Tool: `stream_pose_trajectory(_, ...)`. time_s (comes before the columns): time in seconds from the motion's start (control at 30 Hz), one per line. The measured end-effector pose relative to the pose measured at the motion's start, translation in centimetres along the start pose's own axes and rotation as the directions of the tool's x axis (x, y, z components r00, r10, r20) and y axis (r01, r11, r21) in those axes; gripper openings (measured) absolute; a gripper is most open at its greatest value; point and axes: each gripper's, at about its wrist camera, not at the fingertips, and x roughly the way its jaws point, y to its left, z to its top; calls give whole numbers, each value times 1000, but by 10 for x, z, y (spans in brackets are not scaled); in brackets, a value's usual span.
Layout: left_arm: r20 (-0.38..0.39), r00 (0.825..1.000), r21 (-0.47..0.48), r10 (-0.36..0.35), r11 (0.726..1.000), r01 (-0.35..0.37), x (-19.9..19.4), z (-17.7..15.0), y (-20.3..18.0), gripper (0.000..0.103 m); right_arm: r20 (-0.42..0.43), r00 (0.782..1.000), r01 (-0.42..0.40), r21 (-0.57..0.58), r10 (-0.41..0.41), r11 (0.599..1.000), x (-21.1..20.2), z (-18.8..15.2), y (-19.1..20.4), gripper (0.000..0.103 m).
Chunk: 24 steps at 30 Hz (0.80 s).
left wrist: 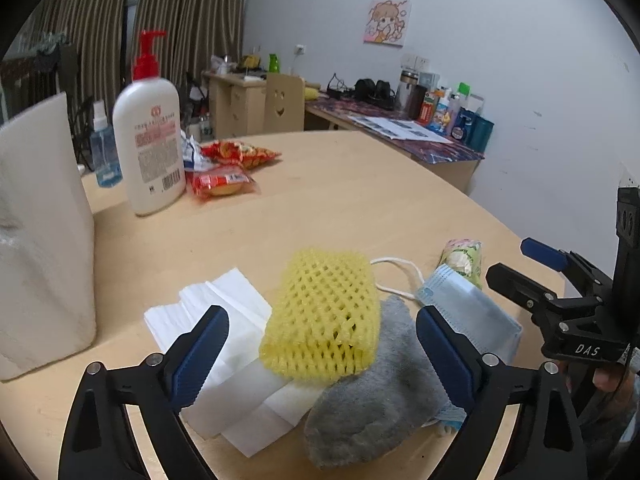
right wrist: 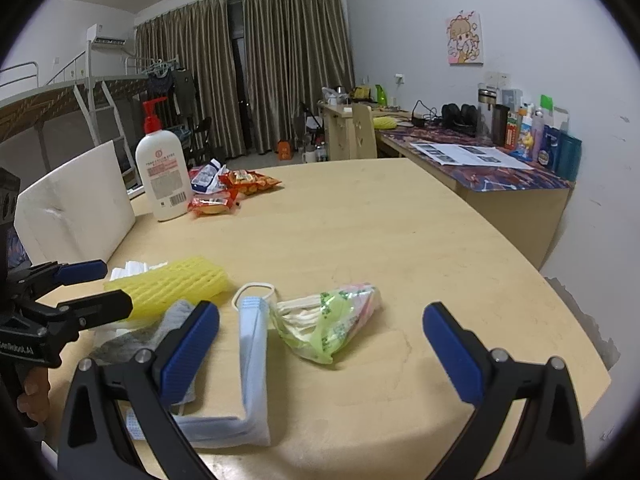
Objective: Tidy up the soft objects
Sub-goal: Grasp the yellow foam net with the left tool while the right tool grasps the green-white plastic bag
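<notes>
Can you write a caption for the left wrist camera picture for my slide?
Open left gripper over a yellow foam net lying on a grey sock and white tissues.

Soft stuff clustered at the near edge of the table: yellow foam net sleeve lies on top, overlapping white folded foam sheets on its left and a grey sock under its right end. Blue face masks lie in a stack bent into an L, one white ear loop splayed toward the sleeve. Crumpled green-printed plastic bag with pale contents lies just right of the masks.
</notes>
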Motion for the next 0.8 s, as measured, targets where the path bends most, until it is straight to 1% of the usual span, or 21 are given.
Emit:
stream_pose_trajectory(0.1,-32,1000,-1,0,1000,0,8,-1,1,86,-13,1000,-17,-8,17,1000,2,2,-2,103)
stream_pose_trajectory(0.27,-61,998,-23,18,1000,-20,17,-1,7,82,-32,999,-34,-18,33,999,7,5,-7,103)
stream_pose_trajectory(0.43,-71,997,-33,19,999,-22,19,-2,9,71,-62,997,-48,-19,47,999,16,6,-12,103)
stream_pose_trajectory(0.5,-72,997,-30,21,999,-23,20,-2,8,61,-71,996,-59,-14,58,998,20,7,-13,103)
stream_pose_trajectory(0.57,-66,998,-28,22,999,-24,19,-2,8,54,-79,995,-61,-14,60,998,23,7,-14,103)
stream_pose_trajectory(0.63,-69,998,-33,15,999,-17,20,-2,10,51,-86,994,-66,-19,64,998,25,7,-13,103)
stream_pose_trajectory(0.7,-83,996,-34,12,999,-15,23,-2,10,40,-89,994,-63,-24,60,998,26,7,-14,103)
stream_pose_trajectory(0.73,-87,996,-33,11,999,-13,24,-2,10,38,-91,994,-61,-23,58,998,27,7,-14,103)
stream_pose_trajectory(0.8,-79,997,-30,7,999,-10,23,-2,9,27,-101,993,-59,-14,57,998,30,7,-16,103)
